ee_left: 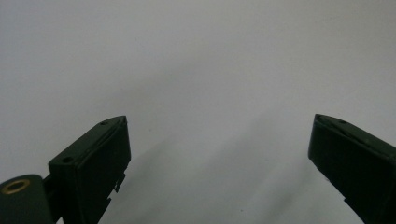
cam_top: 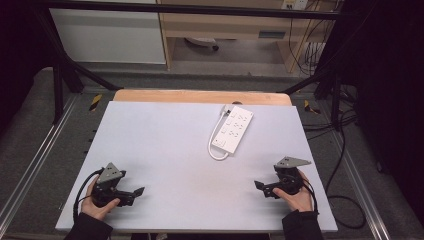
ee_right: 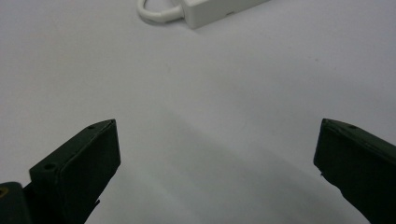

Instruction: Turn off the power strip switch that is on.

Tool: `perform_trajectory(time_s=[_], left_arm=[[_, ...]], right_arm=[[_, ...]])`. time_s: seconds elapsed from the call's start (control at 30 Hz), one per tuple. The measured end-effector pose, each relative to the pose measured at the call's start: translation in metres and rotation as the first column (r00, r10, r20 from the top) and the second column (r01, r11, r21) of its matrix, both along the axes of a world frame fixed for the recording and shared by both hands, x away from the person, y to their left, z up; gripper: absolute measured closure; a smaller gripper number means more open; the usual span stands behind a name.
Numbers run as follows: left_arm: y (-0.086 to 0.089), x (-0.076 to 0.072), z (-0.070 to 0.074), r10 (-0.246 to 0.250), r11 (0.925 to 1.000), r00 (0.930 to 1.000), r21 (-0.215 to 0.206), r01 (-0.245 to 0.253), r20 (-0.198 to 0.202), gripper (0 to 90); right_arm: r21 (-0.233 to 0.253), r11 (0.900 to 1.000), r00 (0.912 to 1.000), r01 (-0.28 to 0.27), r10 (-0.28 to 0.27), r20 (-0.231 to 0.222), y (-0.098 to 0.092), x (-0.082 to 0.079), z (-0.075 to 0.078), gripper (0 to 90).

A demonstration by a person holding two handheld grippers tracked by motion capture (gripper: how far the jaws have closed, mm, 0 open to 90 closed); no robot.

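Two claws, left claw (cam_top: 139,191) and right claw (cam_top: 259,186), both wide open, empty, well short of the white power strip (cam_top: 233,129).

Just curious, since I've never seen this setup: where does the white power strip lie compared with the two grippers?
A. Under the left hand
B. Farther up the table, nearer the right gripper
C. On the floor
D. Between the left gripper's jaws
B: the power strip lies apart from both, closer to the right gripper than the left gripper.
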State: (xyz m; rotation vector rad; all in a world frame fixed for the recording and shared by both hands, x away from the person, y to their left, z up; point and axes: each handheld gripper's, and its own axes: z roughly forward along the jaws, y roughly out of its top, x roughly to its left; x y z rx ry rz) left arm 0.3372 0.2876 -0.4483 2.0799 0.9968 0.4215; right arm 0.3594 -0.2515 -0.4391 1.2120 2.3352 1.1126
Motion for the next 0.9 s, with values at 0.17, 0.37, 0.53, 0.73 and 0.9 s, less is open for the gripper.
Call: perform_trajectory(time_s=[0.17,0.37,0.53,0.73,0.9], left_arm=[[0.0,0.0,0.0,-0.004,1.0,1.0,0.001,0.004,-0.002,5.6],[-0.001,0.0,0.0,-0.008,1.0,1.0,0.004,0.008,-0.003,5.5],[-0.002,-0.001,0.0,-0.014,0.9999,0.9999,0.007,0.014,-0.002,5.5],[-0.002,-0.001,0.0,-0.015,0.9998,0.9999,0.009,0.015,-0.002,5.5],[-0.003,-0.001,-0.001,-0.016,0.9998,0.9999,0.01,0.016,-0.003,5.5]], right_arm=[[-0.011,1.0,0.9999,-0.01,0.01,0.003,-0.007,-0.006,-0.007,1.3],[-0.008,1.0,1.0,-0.003,0.003,0.002,-0.014,-0.013,-0.014,1.3],[-0.009,1.0,1.0,-0.003,0.003,-0.002,-0.019,-0.016,-0.017,1.4],[-0.001,1.0,1.0,-0.003,0.003,-0.004,-0.02,-0.018,-0.017,1.3],[-0.003,1.0,1.0,-0.005,0.005,0.0,-0.021,-0.018,-0.017,1.3]])
